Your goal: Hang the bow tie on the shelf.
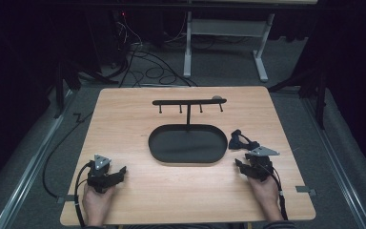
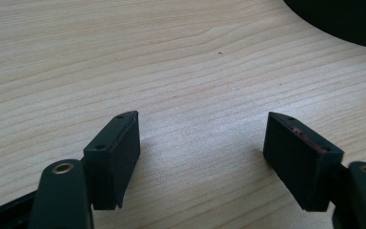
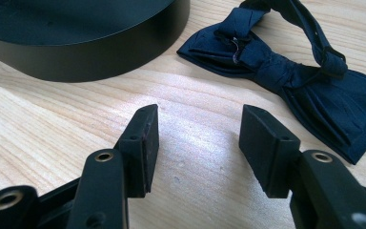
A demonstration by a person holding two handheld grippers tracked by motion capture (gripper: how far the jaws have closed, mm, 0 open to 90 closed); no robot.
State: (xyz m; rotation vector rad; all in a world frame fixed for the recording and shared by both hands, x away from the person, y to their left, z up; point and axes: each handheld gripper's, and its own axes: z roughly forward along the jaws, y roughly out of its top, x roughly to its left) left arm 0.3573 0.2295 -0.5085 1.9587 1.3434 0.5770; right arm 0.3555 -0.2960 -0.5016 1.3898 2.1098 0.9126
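Note:
A dark navy bow tie [image 1: 240, 141] [image 3: 290, 67] lies on the wooden table, just right of a black oval tray [image 1: 157, 143] [image 3: 100, 52]. From the tray rises a black stand with a hook bar [image 1: 189, 101]. My right gripper [image 1: 243, 168] [image 3: 199, 138] rests near the table's front right, a short way before the bow tie, open with bare wood between its pads. My left gripper [image 1: 119, 172] [image 2: 201, 152] rests at the front left, open and empty, with the tray's edge [image 2: 343, 24] far ahead of it.
The wooden table [image 1: 124, 119] has bare surface on the left and along the front. Beyond its far edge cables [image 1: 147, 71] trail across the floor beside a white table frame [image 1: 188, 47]. Metal rails run along both sides.

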